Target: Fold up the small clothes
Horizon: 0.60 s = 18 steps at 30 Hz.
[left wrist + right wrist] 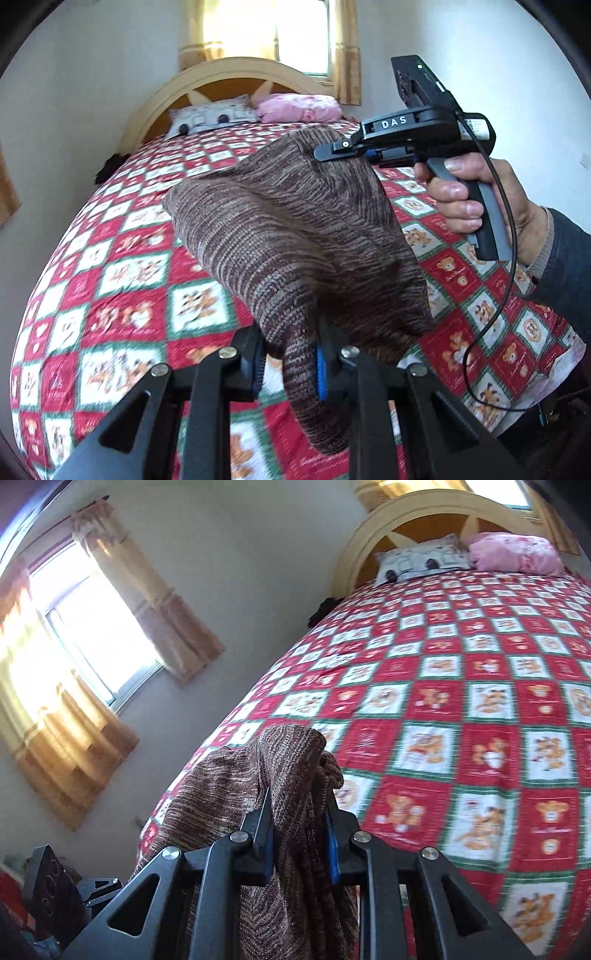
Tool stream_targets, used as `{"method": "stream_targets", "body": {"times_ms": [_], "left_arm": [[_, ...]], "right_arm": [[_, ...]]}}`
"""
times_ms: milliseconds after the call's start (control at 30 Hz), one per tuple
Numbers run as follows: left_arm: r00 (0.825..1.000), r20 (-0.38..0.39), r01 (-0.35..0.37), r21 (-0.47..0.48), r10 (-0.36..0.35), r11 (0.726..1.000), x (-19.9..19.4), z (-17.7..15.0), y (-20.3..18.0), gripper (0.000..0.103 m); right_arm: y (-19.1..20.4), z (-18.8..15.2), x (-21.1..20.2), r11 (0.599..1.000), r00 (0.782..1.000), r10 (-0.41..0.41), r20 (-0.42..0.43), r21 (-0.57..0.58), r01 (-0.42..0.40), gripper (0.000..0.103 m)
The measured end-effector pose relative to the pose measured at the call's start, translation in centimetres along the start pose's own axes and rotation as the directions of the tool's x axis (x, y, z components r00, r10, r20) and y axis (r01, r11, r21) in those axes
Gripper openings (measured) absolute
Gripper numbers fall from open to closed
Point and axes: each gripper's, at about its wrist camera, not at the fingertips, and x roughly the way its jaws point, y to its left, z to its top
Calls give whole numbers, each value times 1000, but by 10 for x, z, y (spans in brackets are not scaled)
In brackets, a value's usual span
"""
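Jaws: left gripper [290, 363] and right gripper [301, 840] each pinched on brown knit garment [291, 236] | place: slung between them above bed [110, 280] | handling: soft, light, floppy, likely stretchy | hold: opposite edges.

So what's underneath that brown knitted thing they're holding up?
Under the brown knitted garment, held by the left hand-held gripper and the right hand-held gripper, lies the red checked teddy-bear bedspread. The patch directly beneath is covered, so anything lying there cannot be seen.
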Motion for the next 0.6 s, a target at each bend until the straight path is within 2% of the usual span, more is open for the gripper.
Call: {"method": "stream_targets", "body": {"times_ms": [367, 600], "left_arm": [[997, -52, -71, -153, 63, 986, 4, -43, 56, 22], [991, -106, -99, -238, 75, 966, 23, -70, 85, 22]], "right_arm": [[38, -9, 96, 999, 991, 30, -133, -29, -35, 21], [50, -19, 156, 998, 975, -13, -223, -68, -2, 22]]}}
